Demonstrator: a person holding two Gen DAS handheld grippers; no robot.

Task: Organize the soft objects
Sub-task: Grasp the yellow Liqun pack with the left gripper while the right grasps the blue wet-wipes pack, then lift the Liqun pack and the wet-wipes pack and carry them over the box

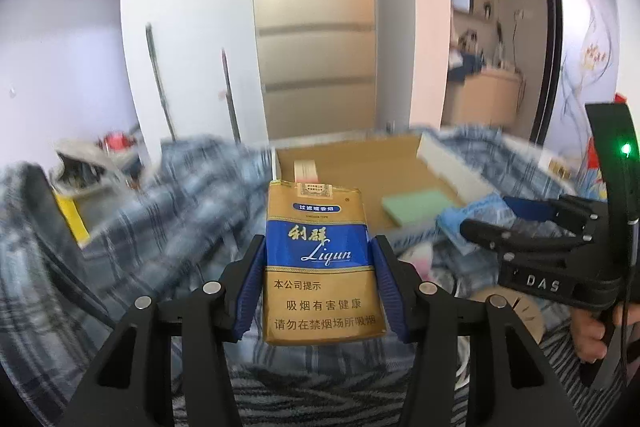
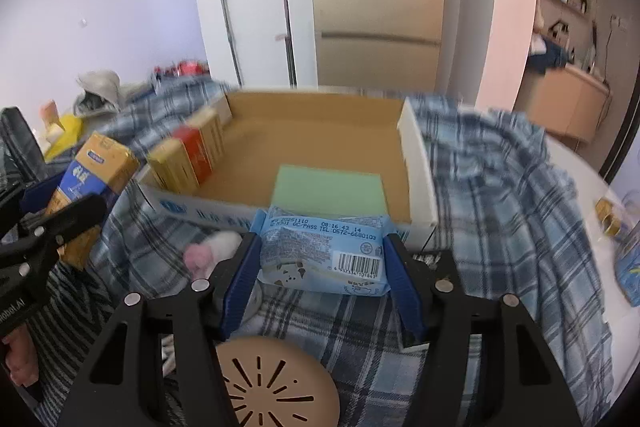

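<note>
The left gripper [image 1: 320, 267] is pinching a soft cigarette pack [image 1: 320, 263] between its ribbed blue pads [image 1: 250, 291]; the pack is standing upright, a glossy gold-and-blue paper rectangle with slightly rounded corners, and it is hanging clear of the bedding.

The right gripper [image 2: 322, 271] is pinching a pale blue tissue packet [image 2: 324, 251] by its two short ends. The packet is a pillowy plastic-film wrap, crinkled, with a printed barcode and date line facing up, and it is being held just in front of the near wall of the cardboard tray [image 2: 416, 143].

The tray is a shallow, open rectangle with a brown corrugated floor and white outer walls. It is resting on a rumpled blue-and-white plaid cloth [image 2: 492, 179], which is lying in soft folds around it. Inside, a flat mint-green pad [image 2: 330, 187] is lying near the front wall, and a row of rigid gold and red cartons [image 2: 192, 155] is standing against the left wall.

A small fluffy pink-and-white item [image 2: 212, 251] is lying on the cloth just left of the right gripper; its exact kind cannot be told. A tan round disc [image 2: 272, 387] with radiating slots is lying below the packet.
</note>
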